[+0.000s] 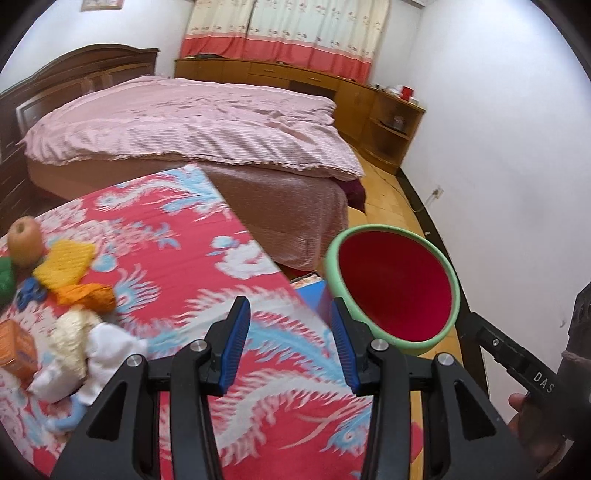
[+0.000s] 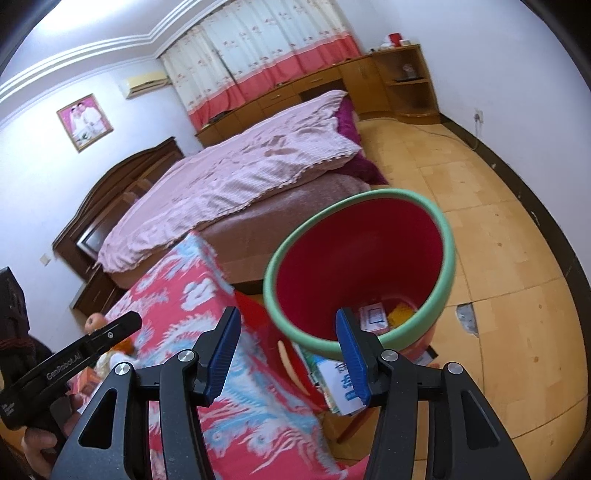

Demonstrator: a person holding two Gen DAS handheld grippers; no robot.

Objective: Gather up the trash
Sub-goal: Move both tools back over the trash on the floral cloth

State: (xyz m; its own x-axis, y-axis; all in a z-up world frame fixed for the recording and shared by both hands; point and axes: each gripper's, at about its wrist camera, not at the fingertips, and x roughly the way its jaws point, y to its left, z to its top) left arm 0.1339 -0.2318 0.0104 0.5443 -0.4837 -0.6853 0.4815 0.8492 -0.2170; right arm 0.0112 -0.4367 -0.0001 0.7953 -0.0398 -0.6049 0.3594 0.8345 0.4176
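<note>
A bedroom is showing in both views: a bed (image 1: 192, 122) under a pink cover, a wooden cabinet (image 1: 373, 99) running along the far wall, and a curtain (image 1: 288, 33) with a red hem hanging above it. Nearer, a table under a red cloth (image 1: 192, 258) with blue and white swirls is filling the foreground.

On the cloth's left side the trash is lying in a loose heap: an apple (image 1: 25, 236), a yellow scrap (image 1: 64, 264) touching an orange wrapper (image 1: 86, 295), a white wad (image 1: 99, 354) just below them, an orange carton (image 1: 16, 349) at the edge, and something green (image 1: 5, 275) cut off by the frame.

Beside the table's right edge a red bin (image 2: 360, 269) with a green rim is standing on the tiled floor (image 2: 498, 229). Inside it, a white box (image 2: 373, 315) and a yellow scrap (image 2: 400, 314) are lying on the bottom.

The left gripper (image 1: 291, 343) is hovering over the cloth's right edge, its blue pads apart with nothing between them. The right gripper (image 2: 293, 354) is pointing toward the bin; its pads are standing apart and gripping nothing, with the near rim showing behind the right pad. Each gripper is appearing in the other's view, held by a hand (image 1: 535, 424) at the frame's edge.
</note>
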